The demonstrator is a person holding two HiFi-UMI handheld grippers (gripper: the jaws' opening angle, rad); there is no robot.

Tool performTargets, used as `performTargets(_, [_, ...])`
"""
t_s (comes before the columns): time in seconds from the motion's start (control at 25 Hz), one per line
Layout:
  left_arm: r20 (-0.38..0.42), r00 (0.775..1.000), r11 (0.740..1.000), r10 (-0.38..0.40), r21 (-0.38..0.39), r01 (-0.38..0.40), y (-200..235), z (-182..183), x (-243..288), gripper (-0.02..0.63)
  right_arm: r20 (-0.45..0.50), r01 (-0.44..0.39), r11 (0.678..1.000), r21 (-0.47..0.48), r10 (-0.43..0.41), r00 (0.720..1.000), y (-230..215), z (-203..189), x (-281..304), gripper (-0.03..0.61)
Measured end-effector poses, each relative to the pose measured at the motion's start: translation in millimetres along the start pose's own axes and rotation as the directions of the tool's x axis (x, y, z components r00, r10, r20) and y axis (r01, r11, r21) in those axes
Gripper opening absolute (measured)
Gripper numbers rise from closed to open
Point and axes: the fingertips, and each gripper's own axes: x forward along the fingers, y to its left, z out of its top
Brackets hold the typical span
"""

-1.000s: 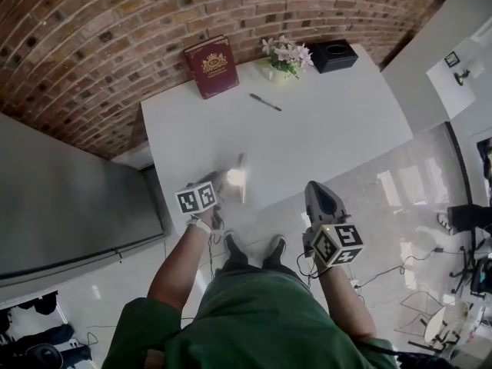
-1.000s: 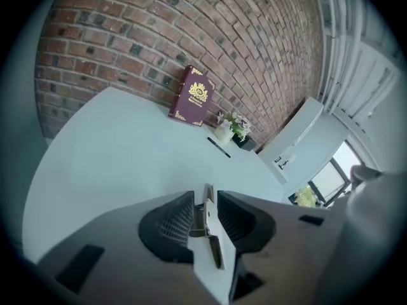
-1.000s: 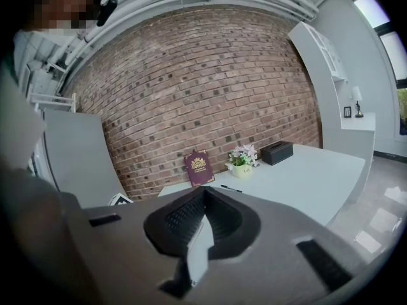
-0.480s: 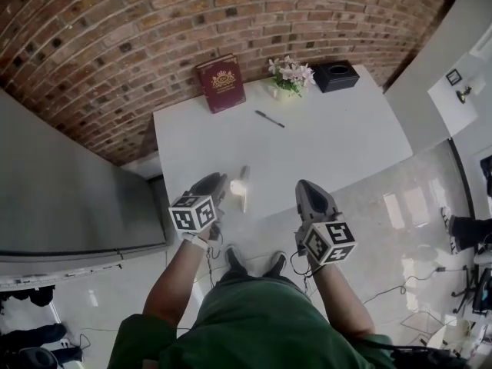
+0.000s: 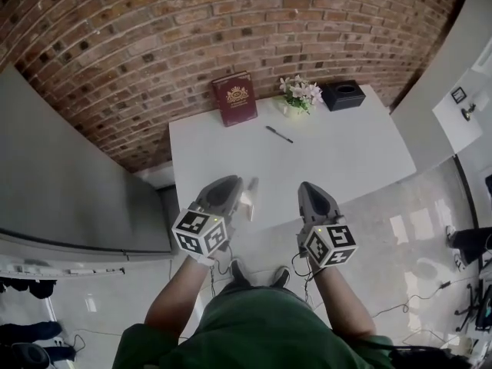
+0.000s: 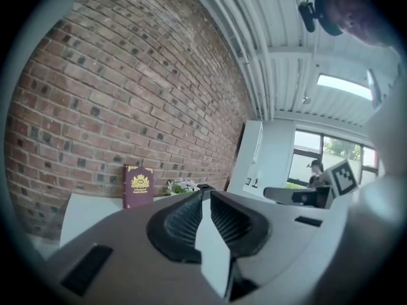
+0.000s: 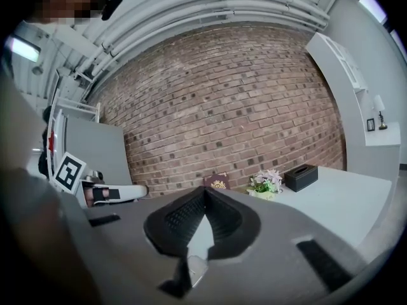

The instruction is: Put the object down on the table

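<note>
The left hand-held gripper is clamped on a thin white object at the bench's near edge. The right hand-held gripper, jaws together and empty, hangs at that same edge.

Both arms out front, side by side; left gripper jaws pinch white object; right gripper jaws together.

White table with book, pen, flowers, black box
</note>
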Motion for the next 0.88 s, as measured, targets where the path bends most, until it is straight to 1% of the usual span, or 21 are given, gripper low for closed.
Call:
performTargets(0.28, [0.073,0.997,0.993,-0.032,0.12,0.023,-27.0,33.9,-16.0,0.02,0.05,-0.008,0.999,-0.043,0.01,0.999,7.7,23.3,-2.5,0.003])
performTargets(0.64, [0.142,0.99,0.976,-0.016,0.217,-0.015,-38.2,61.8,-27.7,0.009,0.116,-0.024,0.992,-0.121,0.038,0.993,19.6,55.6,-9.6,0.003])
performTargets(0.72, [0.155,0.988,0.974,-0.005,0.225,-0.031,-37.9,66.2,-28.1,0.009,0.127,-0.02,0.99,-0.138,0.038,0.991,20.2,61.5,-11.4,0.003])
performTargets(0.88, [0.181,0.983,0.975,0.024,0.211,-0.063,-33.4,73.7,-27.9,0.009,0.154,-0.012,0.986,-0.169,0.039,0.987,20.5,73.6,-15.1,0.003])
